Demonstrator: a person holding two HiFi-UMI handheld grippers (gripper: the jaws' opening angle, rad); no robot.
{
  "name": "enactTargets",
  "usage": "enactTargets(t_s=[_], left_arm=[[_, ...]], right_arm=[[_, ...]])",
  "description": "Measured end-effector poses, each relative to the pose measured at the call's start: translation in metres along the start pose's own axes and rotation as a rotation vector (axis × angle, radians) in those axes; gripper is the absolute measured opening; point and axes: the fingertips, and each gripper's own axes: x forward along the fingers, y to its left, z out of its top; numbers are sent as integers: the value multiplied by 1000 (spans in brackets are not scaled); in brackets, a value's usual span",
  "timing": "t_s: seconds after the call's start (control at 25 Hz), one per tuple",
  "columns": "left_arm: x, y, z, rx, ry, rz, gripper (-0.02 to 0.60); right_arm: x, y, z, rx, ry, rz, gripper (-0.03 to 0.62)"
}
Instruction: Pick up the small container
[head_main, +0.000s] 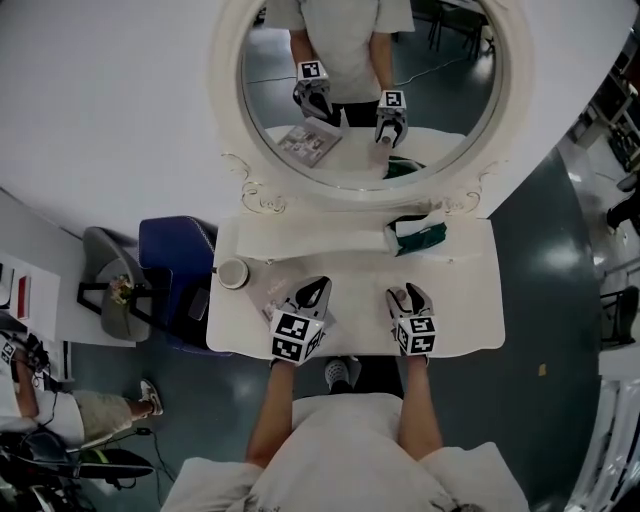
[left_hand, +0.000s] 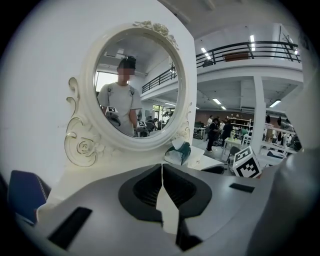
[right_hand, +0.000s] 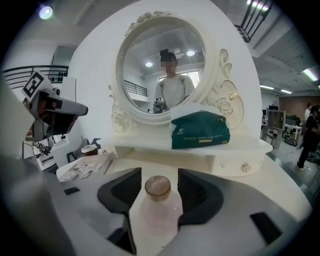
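A small pale-pink container (right_hand: 157, 205) with a brownish round cap stands upright on the white dresser top (right_hand: 280, 200), right between the fingers of my right gripper (right_hand: 159, 187). That gripper's jaws stand wide, with a gap either side of the cap, so the gripper is open. In the head view my right gripper (head_main: 409, 297) is at the table's front right and mostly hides the container. My left gripper (head_main: 316, 291) rests beside it to the left; its dark pads (left_hand: 150, 187) meet in a thin line, shut on nothing.
A green tissue pack (head_main: 420, 236) lies on the raised shelf under the oval mirror (head_main: 370, 90). A paper cup (head_main: 232, 273) and a booklet (head_main: 268, 291) sit at the table's left. A blue chair (head_main: 170, 258) stands left of the table. The person stands at the front edge.
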Motion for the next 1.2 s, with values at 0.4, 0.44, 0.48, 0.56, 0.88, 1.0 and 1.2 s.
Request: enactTargets(t_s=[0.4,0.44,0.48,0.56,0.88,1.0,1.2], left_arm=[[-6,8,-6,-30,-15,24,29],[-5,7,-5,-28,-15,24,29],[-5,7,-5,-27,-15,24,29],[-4,7,-5,-25,-14,23,29],[0,4,-2,-14,-11,19,29],[2,2,-1,-13,-6,14,29],[6,-5,-7,-9,12,-2,29]], right_arm=[[3,-1,-23,-27,-88,-109,147],[2,-1,-23,-24,-96,-111,147],[2,-1,-23,-22,-103,-112,146],[3,-1,-22,-17,-110,-113,146],[1,-2,-22,-8,-122,-99,149],[1,-2,-22,-2,-110,-111,147],[-4,-2,-23,23,-84,-129,143]])
